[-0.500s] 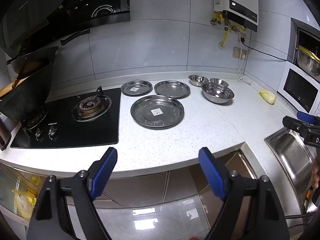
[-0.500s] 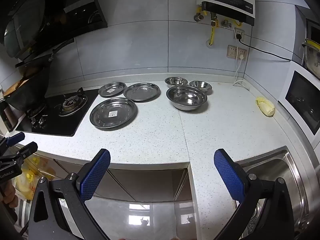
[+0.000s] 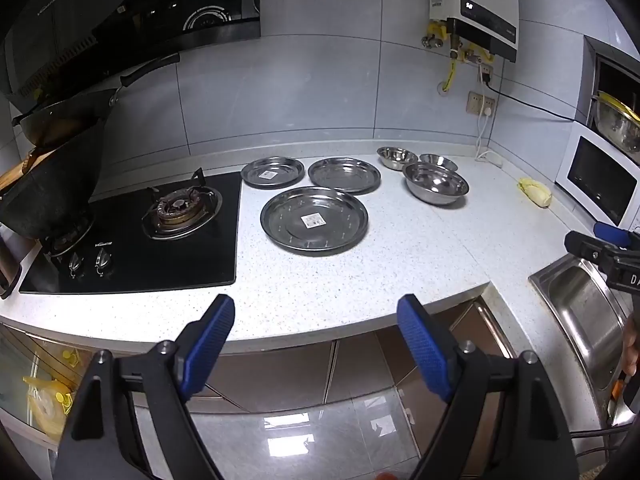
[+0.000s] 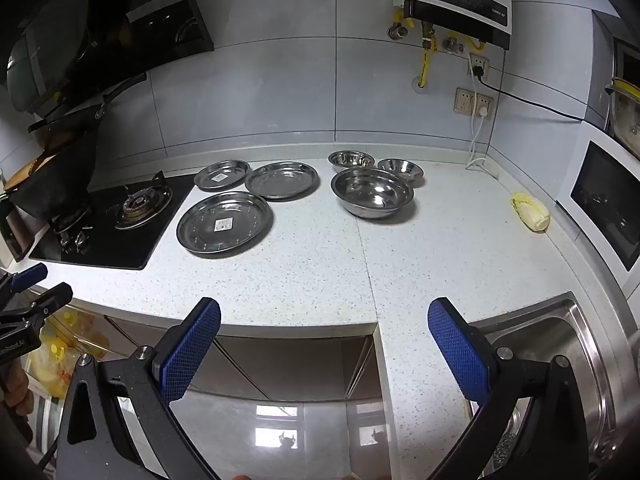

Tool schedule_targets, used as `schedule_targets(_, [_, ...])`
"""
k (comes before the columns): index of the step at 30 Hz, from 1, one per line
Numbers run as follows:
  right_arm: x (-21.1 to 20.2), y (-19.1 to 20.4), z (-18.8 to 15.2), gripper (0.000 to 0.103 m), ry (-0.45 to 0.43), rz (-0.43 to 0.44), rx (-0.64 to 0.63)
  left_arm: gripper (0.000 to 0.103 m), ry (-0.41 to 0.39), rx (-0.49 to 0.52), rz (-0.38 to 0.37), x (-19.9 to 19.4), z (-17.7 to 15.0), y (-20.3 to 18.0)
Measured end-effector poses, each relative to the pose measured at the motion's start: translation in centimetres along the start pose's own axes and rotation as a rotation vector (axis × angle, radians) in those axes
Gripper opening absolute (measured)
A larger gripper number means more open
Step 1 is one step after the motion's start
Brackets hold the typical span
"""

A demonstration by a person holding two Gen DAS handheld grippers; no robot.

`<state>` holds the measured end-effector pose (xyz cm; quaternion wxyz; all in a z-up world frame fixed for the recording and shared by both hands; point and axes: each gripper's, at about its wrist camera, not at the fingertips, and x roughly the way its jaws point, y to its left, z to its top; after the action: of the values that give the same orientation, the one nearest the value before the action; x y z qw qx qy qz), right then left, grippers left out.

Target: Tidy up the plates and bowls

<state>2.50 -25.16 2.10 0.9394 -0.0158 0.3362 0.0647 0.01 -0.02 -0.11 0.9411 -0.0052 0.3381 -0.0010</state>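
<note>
Three steel plates lie on the white speckled counter [image 3: 400, 256]: a large plate [image 3: 314, 221] [image 4: 225, 224] in front, a small plate [image 3: 273, 171] [image 4: 222, 175] and a medium plate [image 3: 344, 174] [image 4: 281, 179] behind it. To their right stand a large steel bowl [image 3: 435, 188] [image 4: 372, 192] and two small bowls [image 3: 397, 157] [image 4: 400, 171] behind it. My left gripper [image 3: 316, 322] hangs open before the counter's front edge, nothing between its blue pads. My right gripper [image 4: 325, 326] is open too, further right by the sink, also empty. Each gripper shows at the edge of the other's view.
A black gas hob [image 3: 136, 236] with a dark pot [image 3: 52, 196] sits left of the plates. A steel sink [image 4: 560, 360] is at the right front, a white microwave [image 3: 600, 184] on the right, a yellow cloth-like object [image 4: 530, 212] near it. Cabinets and glossy floor lie below.
</note>
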Motion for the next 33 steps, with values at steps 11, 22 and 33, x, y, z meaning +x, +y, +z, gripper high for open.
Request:
schedule_targets(11, [0.4,-0.3,0.4,0.102,0.013,-0.001,0.001,0.083,0.000,-0.010,0.000,0.5,0.1,0.2])
schedule_targets(22, [1.0,-0.3,0.6,0.102,0.027,-0.002,0.000,0.083,0.013,-0.015,-0.002,1.2,0.3,0.5])
schedule_targets(33, [1.4,-0.1,0.8,0.102,0.029,0.000,-0.005,0.083,0.015,-0.019,-0.001,1.5,0.5,0.6])
